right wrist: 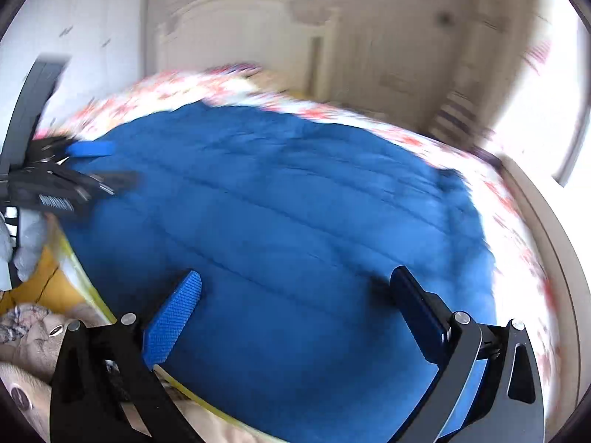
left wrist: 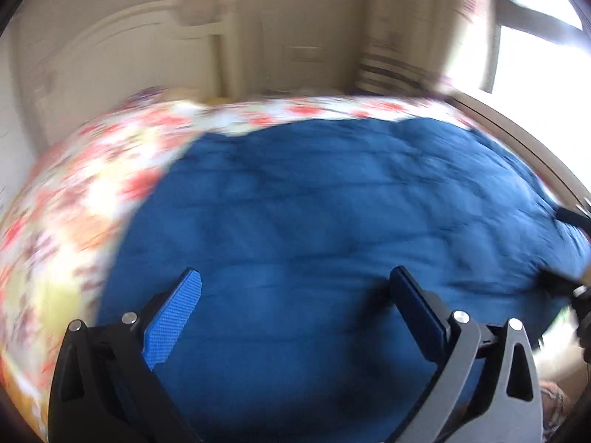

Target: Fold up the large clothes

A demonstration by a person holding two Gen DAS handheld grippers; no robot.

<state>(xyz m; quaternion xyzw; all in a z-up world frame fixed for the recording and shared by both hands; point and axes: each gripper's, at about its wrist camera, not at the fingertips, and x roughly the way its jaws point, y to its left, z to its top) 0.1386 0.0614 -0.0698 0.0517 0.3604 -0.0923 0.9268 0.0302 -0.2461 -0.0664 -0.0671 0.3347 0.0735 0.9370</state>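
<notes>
1. Blue quilted garment (left wrist: 314, 229) lies spread flat on floral bedsheet (left wrist: 92, 184); long axis unclear, frames blurred.
2. Left gripper (left wrist: 295, 313) above it, fingers wide apart, empty.
3. Right gripper (right wrist: 295, 313) likewise, fingers spread, holding nothing.

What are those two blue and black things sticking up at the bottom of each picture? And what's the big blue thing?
Those are tongs, a squeezing tool a person holds, one in each hand. Each has a little camera looking out along its two fingers, so each picture is what one tool sees. One picture comes from the left tongs, the other from the right tongs. Both are open and holding nothing. The big blue thing is a puffy blue garment spread out on a bed with a flowery sheet, ready for folding. In the right picture you can spot the left tongs off to the side. The pictures are blurry.
</notes>
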